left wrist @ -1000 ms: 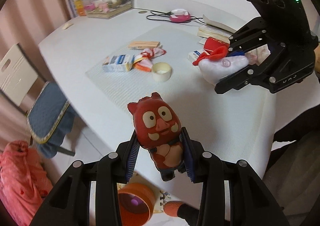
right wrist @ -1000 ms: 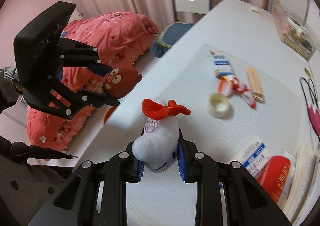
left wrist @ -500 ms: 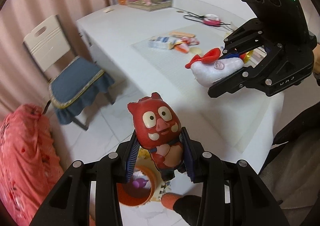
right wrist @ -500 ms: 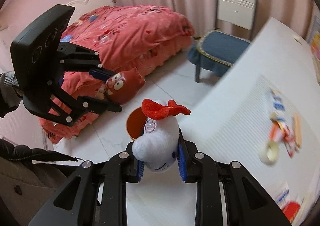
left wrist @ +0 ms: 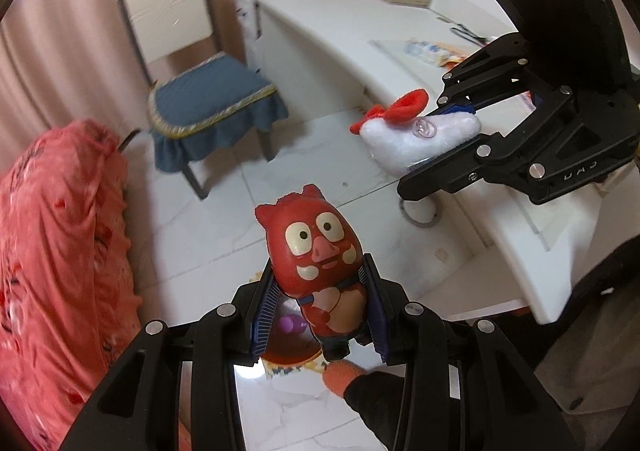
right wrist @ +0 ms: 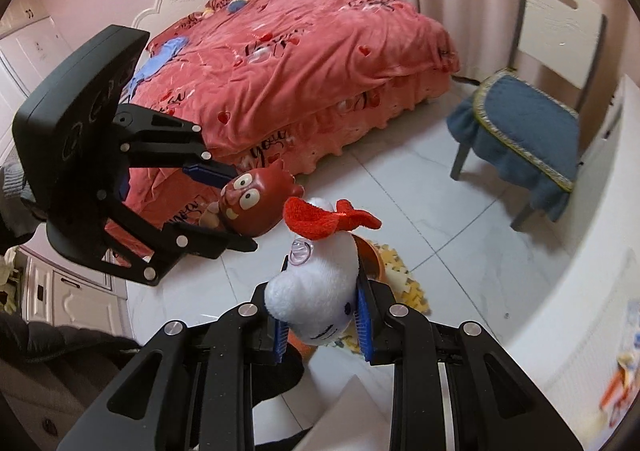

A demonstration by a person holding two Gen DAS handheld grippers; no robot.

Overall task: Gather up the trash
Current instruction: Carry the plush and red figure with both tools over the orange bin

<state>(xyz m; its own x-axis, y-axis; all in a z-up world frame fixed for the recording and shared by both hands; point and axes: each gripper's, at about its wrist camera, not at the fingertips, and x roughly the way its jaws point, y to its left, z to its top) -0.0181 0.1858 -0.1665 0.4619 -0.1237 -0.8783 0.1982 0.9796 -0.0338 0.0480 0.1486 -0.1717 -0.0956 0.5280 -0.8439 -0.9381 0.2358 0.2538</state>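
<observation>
The left tool [left wrist: 318, 315] is clamped round the waist of the red pig figure [left wrist: 316, 251], seemingly hard, smooth and slip-prone, above the orange bin [left wrist: 294, 351] at 6 o'clock, while the right tool [right wrist: 322, 321] squeezes the soft, light white plush [right wrist: 316, 291] mid-body.

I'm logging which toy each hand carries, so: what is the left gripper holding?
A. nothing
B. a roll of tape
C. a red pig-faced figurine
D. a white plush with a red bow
C: in the left wrist view the left gripper has its blue pads closed on the red pig-faced figurine, while the white plush with a red bow sits in the right gripper.
</observation>
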